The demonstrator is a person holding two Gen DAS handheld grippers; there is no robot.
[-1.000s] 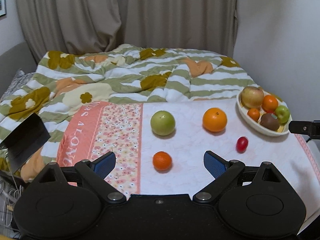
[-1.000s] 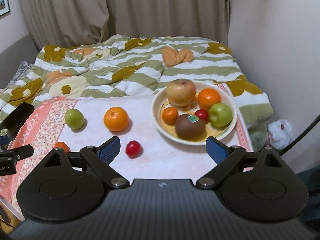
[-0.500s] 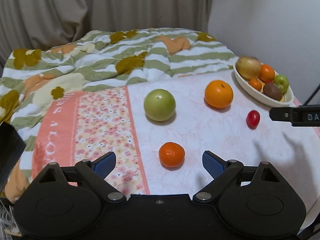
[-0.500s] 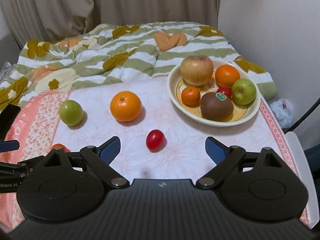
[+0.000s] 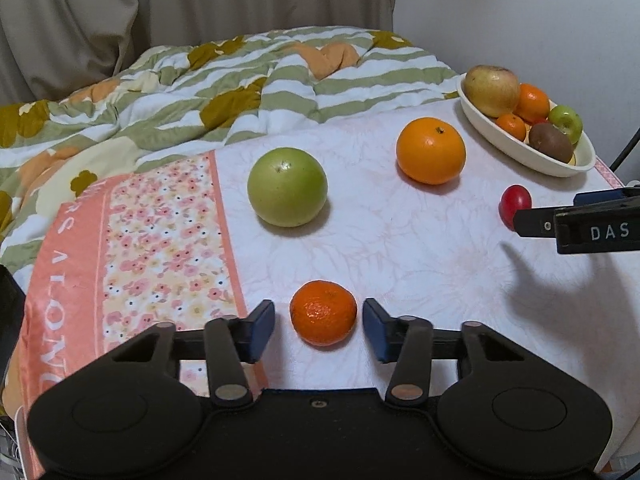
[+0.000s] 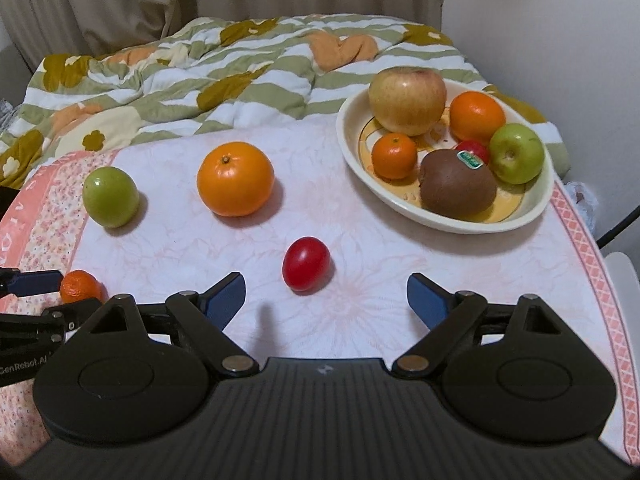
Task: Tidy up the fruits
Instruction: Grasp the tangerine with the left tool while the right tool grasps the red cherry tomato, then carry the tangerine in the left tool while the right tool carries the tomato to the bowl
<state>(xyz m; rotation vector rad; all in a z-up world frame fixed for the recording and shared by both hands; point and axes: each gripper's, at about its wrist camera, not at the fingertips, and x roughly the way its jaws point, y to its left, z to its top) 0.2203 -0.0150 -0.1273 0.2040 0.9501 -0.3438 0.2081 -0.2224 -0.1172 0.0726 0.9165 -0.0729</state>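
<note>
A small mandarin (image 5: pixel 323 312) lies on the white cloth between the fingers of my left gripper (image 5: pixel 319 326), which is open around it with small gaps on both sides. A green apple (image 5: pixel 287 187), a large orange (image 5: pixel 431 150) and a red cherry tomato (image 5: pixel 515 205) lie loose on the cloth. My right gripper (image 6: pixel 325 300) is open, just short of the cherry tomato (image 6: pixel 306 264). A cream bowl (image 6: pixel 442 220) at the right holds several fruits: apple, oranges, kiwi, green apple.
A rumpled green-striped floral quilt (image 5: pixel 248 92) lies behind the cloth. A wall (image 5: pixel 520 12) stands at the right and curtains at the back. The table edge is close past the bowl on the right (image 6: pixel 616 280).
Both grippers moved forward and down. The left gripper's fingers have narrowed and now flank the mandarin. The right gripper has come closer to the cherry tomato.
</note>
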